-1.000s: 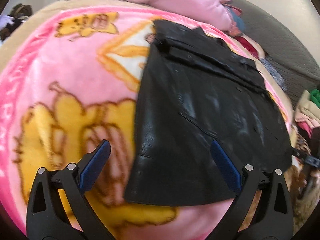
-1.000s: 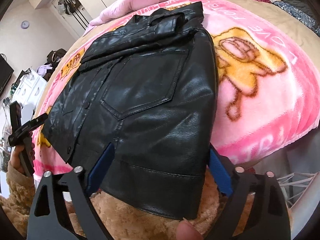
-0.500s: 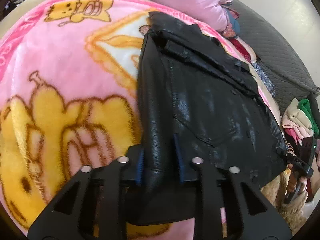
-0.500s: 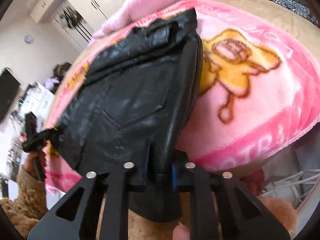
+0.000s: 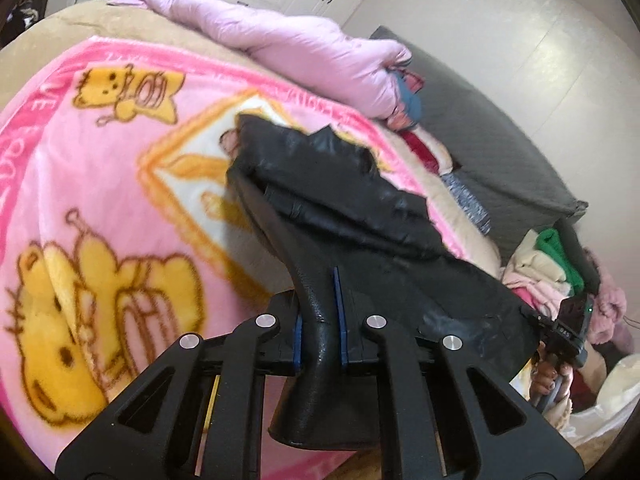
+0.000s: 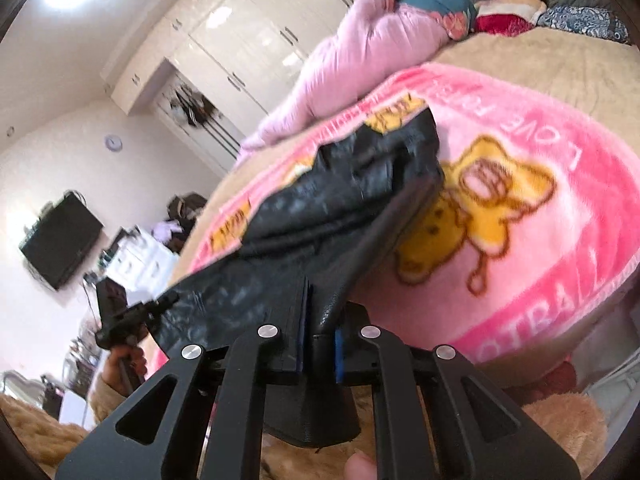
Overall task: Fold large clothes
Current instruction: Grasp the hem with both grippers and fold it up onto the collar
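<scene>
Jacket (image 5: 344,216) hem lifted off blanket (image 5: 100,208); left claw (image 5: 320,332), right claw (image 6: 319,344) just closed, clamped on hem corners.

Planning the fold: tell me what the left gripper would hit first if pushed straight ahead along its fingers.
The left gripper is shut on the black leather jacket, so it would first push into the jacket's own raised body. Beyond lies the pink blanket, though depth is unclear.

The left gripper (image 5: 320,320) has just closed, its blue-padded fingers (image 5: 297,340) pinching a fold of the black leather jacket (image 5: 352,208). The right gripper (image 6: 318,332) has likewise just closed on the jacket's other hem corner. Both point somewhat downward. Each shows in the other's view, held by a hand (image 6: 128,364).
</scene>
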A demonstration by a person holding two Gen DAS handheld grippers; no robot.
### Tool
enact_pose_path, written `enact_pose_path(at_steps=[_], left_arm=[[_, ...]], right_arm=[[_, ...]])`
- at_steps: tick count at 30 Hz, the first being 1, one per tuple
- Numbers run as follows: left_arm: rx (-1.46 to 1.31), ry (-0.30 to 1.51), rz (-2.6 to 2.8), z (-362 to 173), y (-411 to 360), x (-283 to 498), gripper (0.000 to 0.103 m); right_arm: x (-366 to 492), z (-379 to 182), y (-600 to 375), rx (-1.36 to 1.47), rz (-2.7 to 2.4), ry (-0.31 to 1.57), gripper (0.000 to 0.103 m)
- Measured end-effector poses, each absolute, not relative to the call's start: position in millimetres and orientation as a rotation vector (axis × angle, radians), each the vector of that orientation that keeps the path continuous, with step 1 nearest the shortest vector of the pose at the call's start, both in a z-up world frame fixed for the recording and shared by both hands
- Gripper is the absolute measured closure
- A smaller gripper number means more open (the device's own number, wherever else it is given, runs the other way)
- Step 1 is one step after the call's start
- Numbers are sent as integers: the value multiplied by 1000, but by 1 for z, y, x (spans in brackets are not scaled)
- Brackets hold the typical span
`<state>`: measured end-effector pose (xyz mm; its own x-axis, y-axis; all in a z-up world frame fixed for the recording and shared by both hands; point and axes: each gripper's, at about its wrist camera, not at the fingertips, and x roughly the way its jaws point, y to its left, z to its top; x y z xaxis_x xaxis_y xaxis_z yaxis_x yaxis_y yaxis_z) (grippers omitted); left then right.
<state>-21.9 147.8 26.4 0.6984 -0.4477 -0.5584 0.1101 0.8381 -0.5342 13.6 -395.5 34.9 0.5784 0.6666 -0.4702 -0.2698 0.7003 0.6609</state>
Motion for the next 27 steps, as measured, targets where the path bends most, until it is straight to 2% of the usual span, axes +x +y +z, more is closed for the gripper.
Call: enact_pose_path(at_steps=[13,27], left_arm=[[-615,620,-387,64,160,52,97],[-687,621,-337,74,162,131,91]], right_arm=[[93,73,-412,720,563,689,94],[189,75,-410,820,541,742,93]])
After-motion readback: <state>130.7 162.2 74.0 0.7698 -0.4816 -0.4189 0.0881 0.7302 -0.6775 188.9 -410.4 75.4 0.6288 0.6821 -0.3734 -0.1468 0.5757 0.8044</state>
